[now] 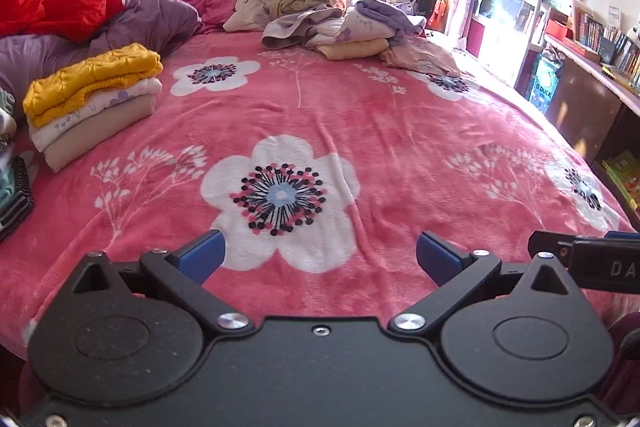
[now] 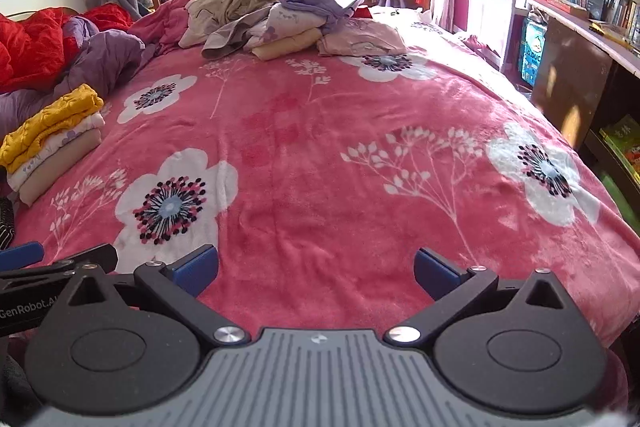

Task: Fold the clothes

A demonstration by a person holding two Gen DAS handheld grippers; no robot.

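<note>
— Where's the next garment?
— Unfolded pile (image 2: 280, 23) lies far ahead across the bed (image 2: 320, 155), slightly nearer my right hand-held gripper (image 2: 316, 269). It and the left hand-held gripper (image 1: 320, 253) gape, empty.

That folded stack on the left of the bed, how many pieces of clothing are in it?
3 in the folded stack: a yellow knit on top, a white printed garment in the middle, a beige one at the bottom. Thin items between them could be hidden.
</note>
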